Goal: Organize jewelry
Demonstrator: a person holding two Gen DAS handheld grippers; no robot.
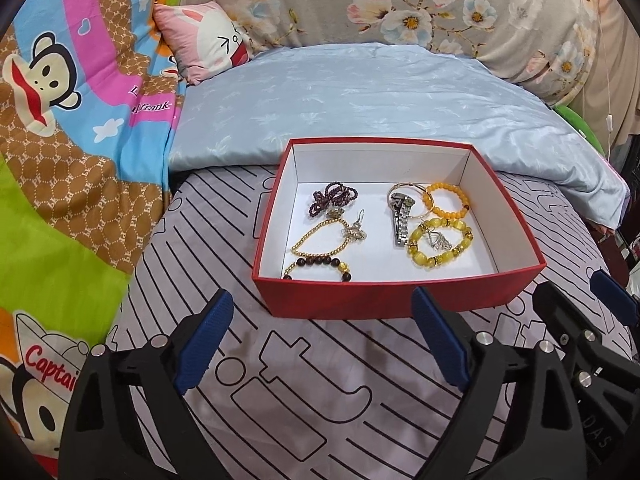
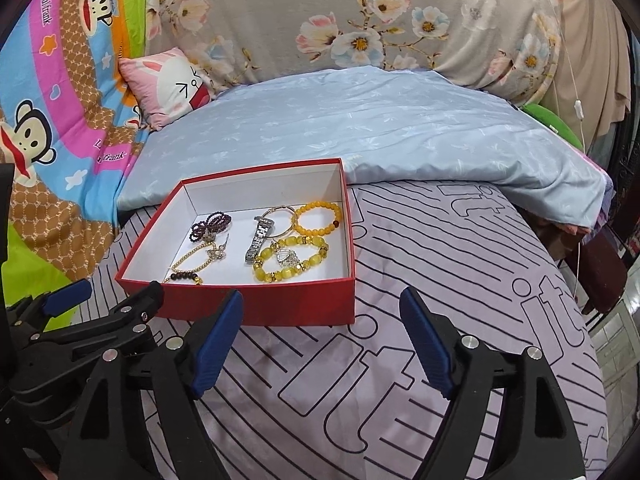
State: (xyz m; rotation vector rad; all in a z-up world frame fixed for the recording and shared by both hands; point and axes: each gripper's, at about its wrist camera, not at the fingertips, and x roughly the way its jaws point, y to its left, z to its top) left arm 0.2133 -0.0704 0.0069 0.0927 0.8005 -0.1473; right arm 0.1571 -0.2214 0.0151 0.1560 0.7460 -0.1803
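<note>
1. Your left gripper (image 1: 320, 336) is spread wide and holds nothing; it hovers over the lilac striped bedsheet (image 1: 320, 400), just before the red box (image 1: 396, 292).
2. Your right gripper (image 2: 322, 340) is also wide apart and empty, beside the box's near right corner.
3. All the jewelry lies inside the box: purple bead bracelet (image 1: 334, 196), gold bead chain (image 1: 316, 234), silver watch (image 1: 402, 220), amber bracelet (image 1: 446, 200), yellow bead bracelet (image 1: 440, 246).
4. A pale blue quilt (image 1: 360, 100) touches the box's far side.
</note>
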